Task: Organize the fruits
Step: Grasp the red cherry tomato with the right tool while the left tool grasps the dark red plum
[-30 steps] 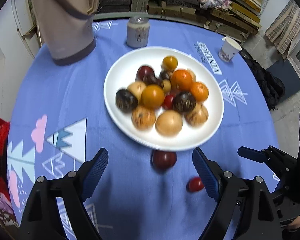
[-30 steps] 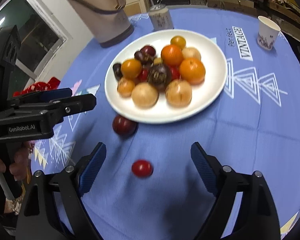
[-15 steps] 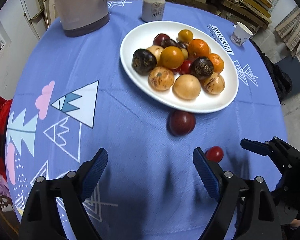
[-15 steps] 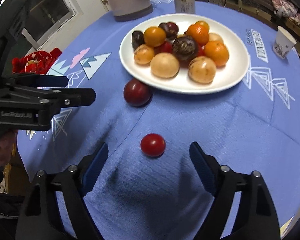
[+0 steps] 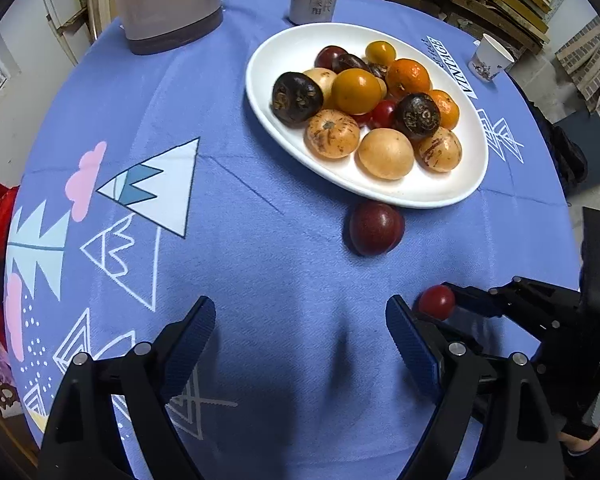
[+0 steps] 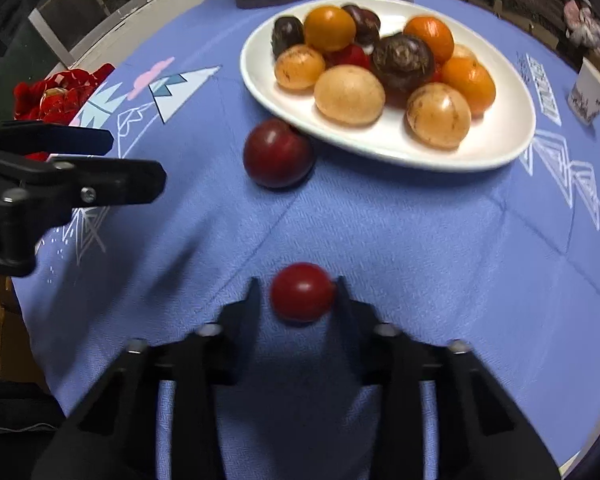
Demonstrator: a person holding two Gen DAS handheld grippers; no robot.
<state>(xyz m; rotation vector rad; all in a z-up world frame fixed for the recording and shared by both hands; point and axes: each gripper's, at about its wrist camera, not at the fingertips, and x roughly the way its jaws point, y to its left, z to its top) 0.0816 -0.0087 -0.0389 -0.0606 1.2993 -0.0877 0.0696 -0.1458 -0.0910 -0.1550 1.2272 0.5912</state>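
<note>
R gripper [image 6: 298,294] has just closed, black jaws clamped on small glossy red tomato [image 6: 302,292] on woven blue cloth [image 6: 420,248]. L gripper [image 5: 300,328] jaws wide apart, nothing btwn. Beyond: round dark plum [image 6: 278,153] touching white oval plate [image 6: 480,152] w/ piled fruit.

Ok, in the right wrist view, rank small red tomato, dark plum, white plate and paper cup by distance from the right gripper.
1. Small red tomato, between the right gripper jaws.
2. Dark plum, ahead, slightly left.
3. White plate, just behind the plum.
4. Paper cup, far right edge.
</note>
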